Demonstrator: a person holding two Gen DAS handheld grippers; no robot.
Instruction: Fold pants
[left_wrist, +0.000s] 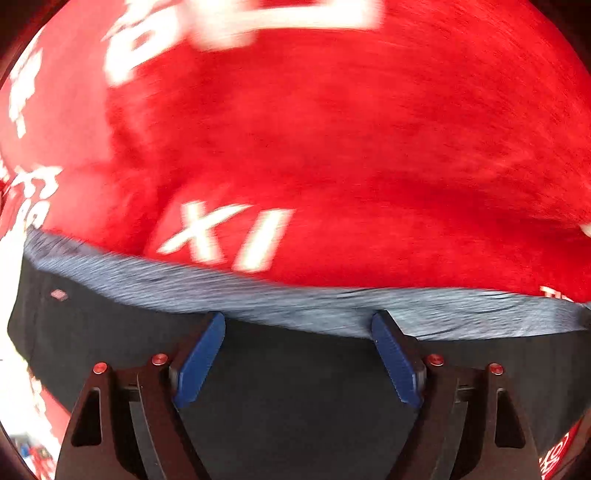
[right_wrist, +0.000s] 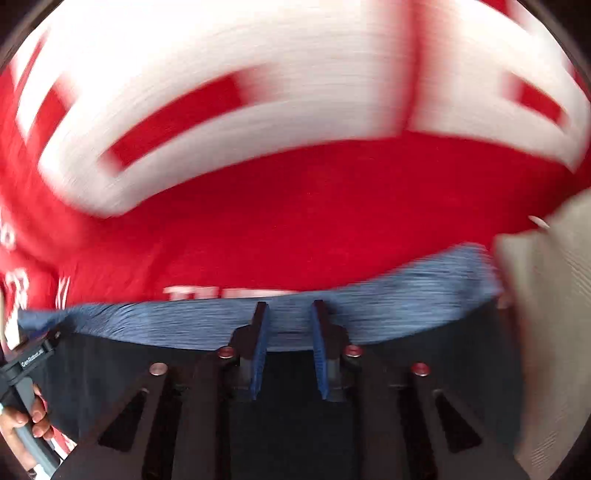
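Dark pants (left_wrist: 295, 387) with a blue-grey heathered waistband (left_wrist: 221, 288) lie flat on a red cloth. My left gripper (left_wrist: 299, 319) points down over the pants at the waistband's near edge. It is open wide and nothing is between its blue pads (left_wrist: 199, 362). In the right wrist view the same pants (right_wrist: 110, 369) and waistband (right_wrist: 184, 321) run across the frame. My right gripper (right_wrist: 290, 306) hovers at the waistband with a narrow gap between its pads (right_wrist: 258, 362). No fabric shows pinched in that gap. Both views are blurred.
A red cloth (left_wrist: 332, 129) with large white lettering (right_wrist: 221, 48) covers the surface beyond the waistband. A beige-grey fabric (right_wrist: 546, 295) lies at the right of the right wrist view. A hand (right_wrist: 26, 417) on the other gripper's handle shows at that view's lower left.
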